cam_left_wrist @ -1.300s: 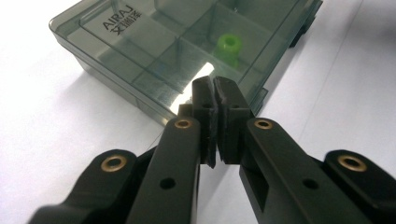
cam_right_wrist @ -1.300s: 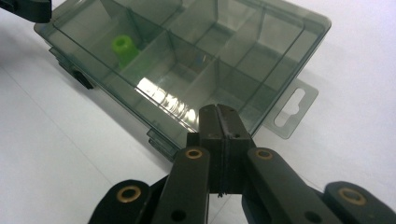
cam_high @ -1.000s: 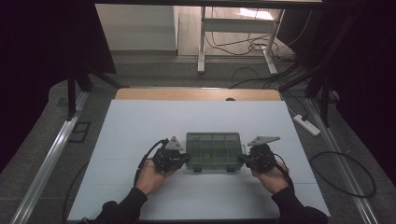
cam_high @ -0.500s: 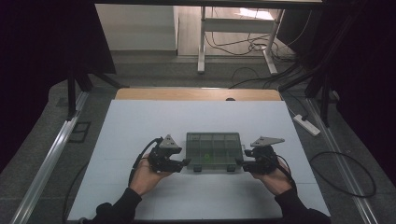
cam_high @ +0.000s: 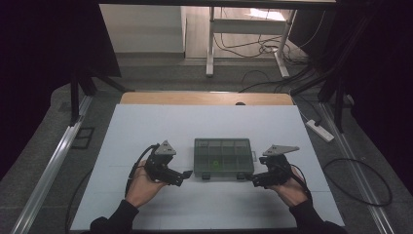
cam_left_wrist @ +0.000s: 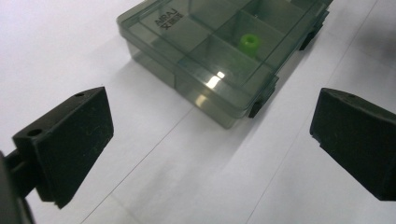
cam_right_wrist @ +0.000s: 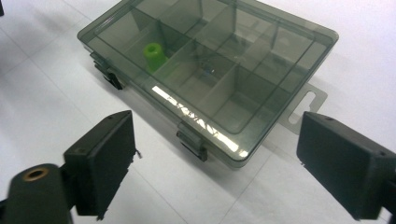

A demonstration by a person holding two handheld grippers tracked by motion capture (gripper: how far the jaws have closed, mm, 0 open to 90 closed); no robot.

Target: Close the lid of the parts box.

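A smoky clear compartment box (cam_high: 223,157) lies with its lid down on the white table (cam_high: 160,126). One small green cylinder (cam_high: 215,162) sits in a near compartment (cam_left_wrist: 249,43) (cam_right_wrist: 154,54). Two black latches line the box's near side (cam_right_wrist: 191,140). My left gripper (cam_high: 184,175) (cam_left_wrist: 213,105) is just off the box's near left corner. My right gripper (cam_high: 254,181) (cam_right_wrist: 217,123) is off the near right corner. Both sets of jaws have just been opening; they stand wide apart with nothing between them and do not touch the box.
The table's far edge is a wooden strip (cam_high: 204,98). On the floor to the right lie a power strip (cam_high: 320,130) and cables (cam_high: 360,180). A hang tab (cam_right_wrist: 306,105) sticks out from the box's end.
Both grippers were shut at the box's ends. Both have since opened and drawn back a little, the left one farther, toward the left. The box stays in place.
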